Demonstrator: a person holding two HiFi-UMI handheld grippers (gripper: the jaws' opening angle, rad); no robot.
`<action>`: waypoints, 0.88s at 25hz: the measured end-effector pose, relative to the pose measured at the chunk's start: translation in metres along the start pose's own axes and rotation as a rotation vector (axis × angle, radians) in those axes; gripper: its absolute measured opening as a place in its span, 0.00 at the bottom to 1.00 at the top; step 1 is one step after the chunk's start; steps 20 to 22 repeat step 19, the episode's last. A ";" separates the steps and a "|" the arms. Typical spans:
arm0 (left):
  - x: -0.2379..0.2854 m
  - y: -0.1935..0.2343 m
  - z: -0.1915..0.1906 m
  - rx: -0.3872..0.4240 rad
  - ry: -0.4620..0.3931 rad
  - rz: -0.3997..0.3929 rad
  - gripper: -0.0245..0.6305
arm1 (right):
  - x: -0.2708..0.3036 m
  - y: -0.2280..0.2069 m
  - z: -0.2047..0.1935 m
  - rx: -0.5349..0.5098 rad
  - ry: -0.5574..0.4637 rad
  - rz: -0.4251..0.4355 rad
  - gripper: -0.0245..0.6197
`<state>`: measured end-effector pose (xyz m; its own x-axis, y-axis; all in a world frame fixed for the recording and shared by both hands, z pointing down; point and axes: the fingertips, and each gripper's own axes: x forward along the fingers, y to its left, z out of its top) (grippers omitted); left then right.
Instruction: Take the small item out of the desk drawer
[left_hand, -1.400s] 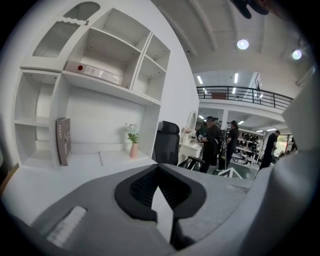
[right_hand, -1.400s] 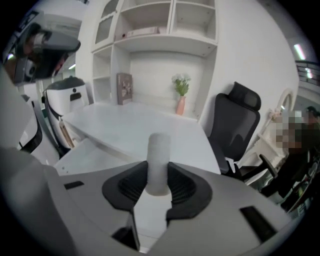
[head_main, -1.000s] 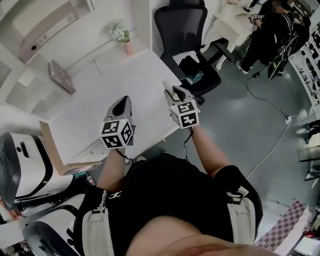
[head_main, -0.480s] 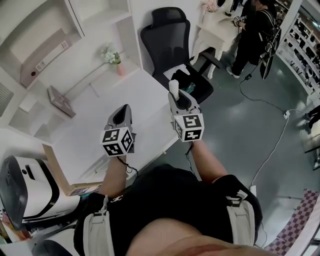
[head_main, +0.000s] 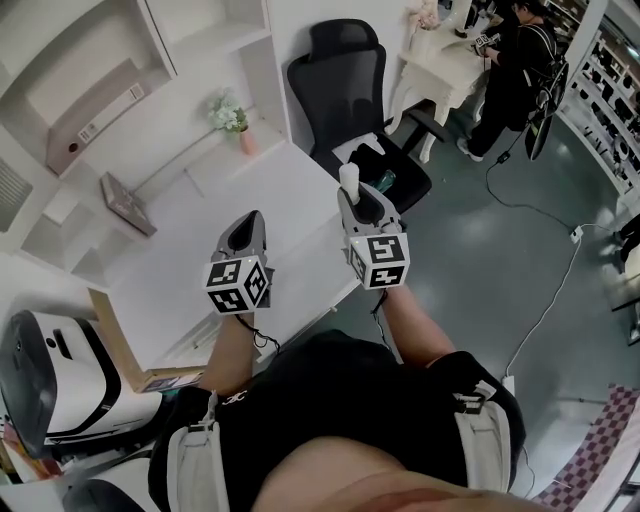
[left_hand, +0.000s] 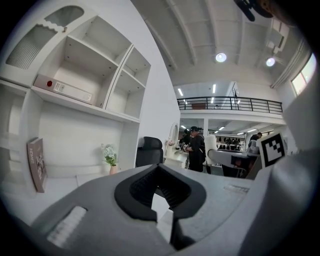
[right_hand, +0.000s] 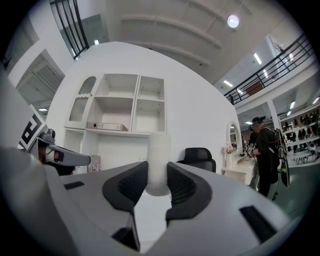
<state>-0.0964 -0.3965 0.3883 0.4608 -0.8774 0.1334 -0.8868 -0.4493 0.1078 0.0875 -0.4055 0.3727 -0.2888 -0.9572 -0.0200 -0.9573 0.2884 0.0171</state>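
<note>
My right gripper (head_main: 352, 192) hovers over the front right edge of the white desk (head_main: 190, 255), shut on a small white cylinder (head_main: 348, 178) that sticks up past its tips. In the right gripper view the cylinder (right_hand: 158, 155) stands upright, pinched between the ribbed pads (right_hand: 131, 186) of the right gripper (right_hand: 158, 176). To its left my left gripper (head_main: 245, 228) hangs over the desk. In the left gripper view the left gripper (left_hand: 159, 169) has its tips together with nothing between them. The drawer cannot be made out under the grippers.
A black office chair (head_main: 352, 90) stands just beyond the desk's right end. A pink vase of flowers (head_main: 233, 120) and a leaning book (head_main: 125, 203) sit at the desk's back, under white shelves (head_main: 110, 70). A person (head_main: 512, 70) stands at a far table. A white-and-black machine (head_main: 45, 365) is at left.
The head view has swung a little, so the desk and chair sit differently in it. Both grippers keep nearly the same place over the desk's edge. The right one still holds the cylinder.
</note>
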 end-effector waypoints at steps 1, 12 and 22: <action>0.000 0.002 0.000 -0.001 0.000 0.001 0.06 | 0.001 0.001 0.000 0.000 -0.001 -0.001 0.21; 0.001 0.019 0.000 -0.002 0.002 0.026 0.06 | 0.015 0.011 -0.008 0.007 0.008 0.010 0.21; 0.003 0.028 -0.003 -0.008 0.009 0.034 0.06 | 0.022 0.014 -0.014 0.012 0.019 0.016 0.22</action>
